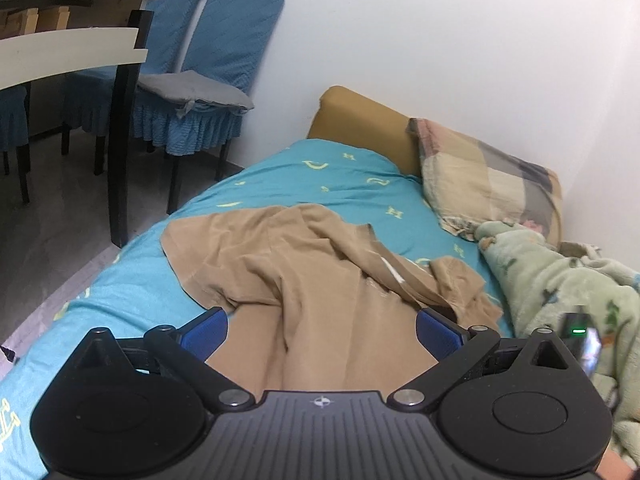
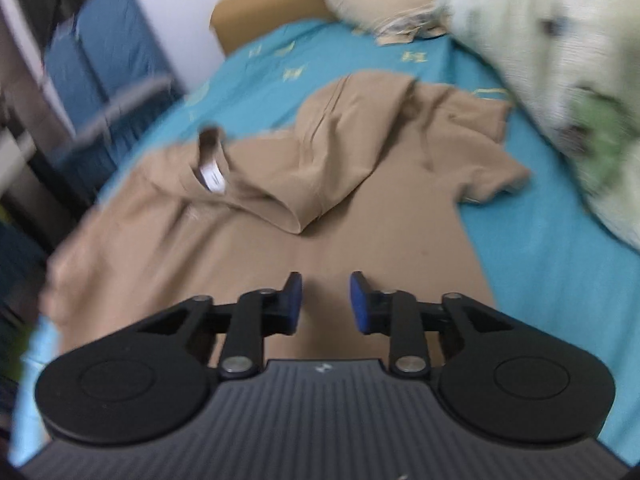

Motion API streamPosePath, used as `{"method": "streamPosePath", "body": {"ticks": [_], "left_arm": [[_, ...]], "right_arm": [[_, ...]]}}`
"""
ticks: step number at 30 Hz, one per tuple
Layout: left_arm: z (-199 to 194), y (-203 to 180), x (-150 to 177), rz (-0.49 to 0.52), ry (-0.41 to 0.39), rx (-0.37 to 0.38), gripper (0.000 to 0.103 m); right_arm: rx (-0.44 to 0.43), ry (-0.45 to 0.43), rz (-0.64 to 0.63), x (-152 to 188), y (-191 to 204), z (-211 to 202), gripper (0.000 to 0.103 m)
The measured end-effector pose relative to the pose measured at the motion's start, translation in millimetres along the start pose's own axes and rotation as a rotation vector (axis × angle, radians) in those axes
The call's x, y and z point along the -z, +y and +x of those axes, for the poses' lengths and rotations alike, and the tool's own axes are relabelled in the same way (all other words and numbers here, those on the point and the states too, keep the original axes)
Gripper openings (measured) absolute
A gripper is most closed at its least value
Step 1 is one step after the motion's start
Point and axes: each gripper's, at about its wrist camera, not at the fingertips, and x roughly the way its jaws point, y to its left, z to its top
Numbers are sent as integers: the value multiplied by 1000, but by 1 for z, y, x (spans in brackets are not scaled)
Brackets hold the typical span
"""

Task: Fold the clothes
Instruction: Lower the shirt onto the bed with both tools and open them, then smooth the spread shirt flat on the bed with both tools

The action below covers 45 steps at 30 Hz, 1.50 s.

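Blue pads of the left gripper (image 1: 322, 330) stand wide apart at the bottom of its frame, holding nothing, with the tan shirt (image 1: 304, 280) spread between and beyond them. The right gripper (image 2: 326, 304), low in its own blurred frame, has its pads a narrower gap apart, also empty, over the shirt's smooth lower part.

The shirt lies across the middle of both frames on the turquoise sheet (image 1: 352, 176), rumpled, one side flopped over the collar. A green fleece blanket (image 1: 560, 280) crowds the right edge, near a sleeve.

Risk, as I judge it: a grip taken on the bunched middle would catch two layers and fold the tangle in; a grip near the right sleeve could snag the blanket.

A white neck label (image 2: 213, 178) shows, its print too blurred to read.
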Motion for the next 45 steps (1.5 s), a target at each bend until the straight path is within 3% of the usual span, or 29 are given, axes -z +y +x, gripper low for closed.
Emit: {"method": "streamPosePath", "body": {"ticks": [4, 11, 14, 17, 19, 20, 22, 24, 34, 37, 40, 45], "left_arm": [[25, 12, -5, 25, -52, -69, 101], [90, 38, -6, -2, -21, -164, 101], [115, 45, -2, 1, 15, -179, 100], [132, 48, 1, 15, 38, -186, 100], [139, 47, 3, 25, 39, -184, 100], [141, 47, 3, 30, 38, -182, 100], [142, 47, 3, 34, 38, -177, 100], [140, 46, 3, 35, 36, -171, 100], [85, 26, 0, 88, -28, -92, 99], [59, 18, 1, 118, -52, -67, 98], [37, 9, 7, 143, -46, -46, 97], [12, -11, 25, 222, -28, -35, 96]], "right_arm": [[61, -88, -89, -29, 16, 55, 27], [117, -163, -79, -110, 30, 152, 23], [141, -199, -110, -129, 38, 176, 23], [136, -223, -55, -138, 33, 182, 25], [118, -208, -26, -139, 30, 179, 32], [108, -205, -19, -138, 30, 172, 39], [86, -207, -7, -132, 29, 155, 76], [76, -226, 3, -121, 31, 127, 84], [55, -250, 63, -22, 36, -77, 84], [17, -258, 135, 9, 32, -139, 84], [-34, -255, 217, 33, 27, -182, 84], [-6, -259, 185, 57, 25, -218, 83]]}}
